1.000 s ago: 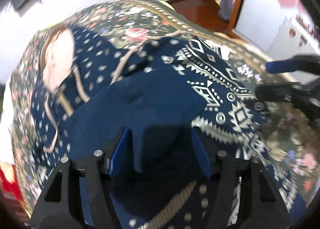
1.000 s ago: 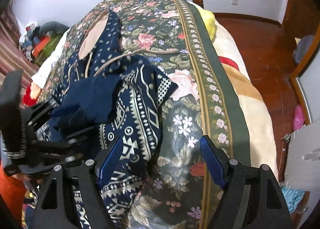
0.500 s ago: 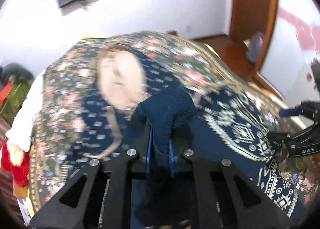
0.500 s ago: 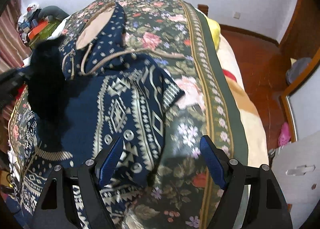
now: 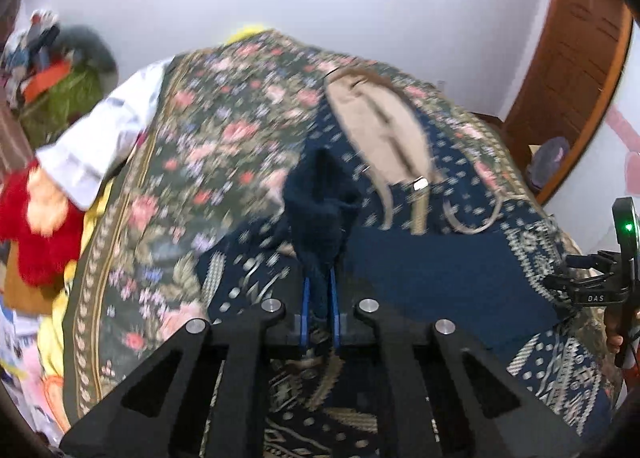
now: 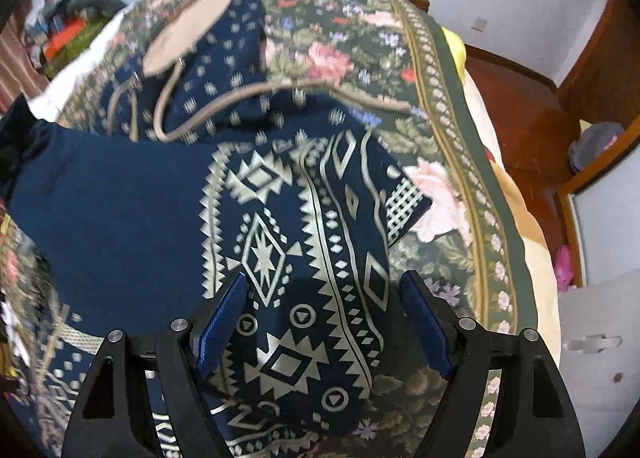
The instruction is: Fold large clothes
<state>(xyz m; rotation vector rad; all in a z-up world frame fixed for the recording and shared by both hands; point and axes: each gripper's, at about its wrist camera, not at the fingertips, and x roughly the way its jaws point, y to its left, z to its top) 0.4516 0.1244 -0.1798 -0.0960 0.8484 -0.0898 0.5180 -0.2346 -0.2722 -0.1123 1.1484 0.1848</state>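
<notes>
A navy hooded garment with a pale geometric print lies on a floral bedspread; its tan-lined hood points to the far end, and it also shows in the left wrist view. My left gripper is shut on a bunched plain navy sleeve cuff and holds it lifted above the garment. My right gripper is open, its blue pads on either side of the printed fabric near the front, gripping nothing. The right gripper also shows at the right edge of the left wrist view.
The bed fills both views. A red stuffed toy and a white cloth sit at the bed's left side, with a clutter pile behind. A wooden floor and a door frame lie to the right.
My left gripper closed on the navy sleeve cuff, lifted it and carried it to the left across the garment. My right gripper stayed open and moved in over the printed fabric.
</notes>
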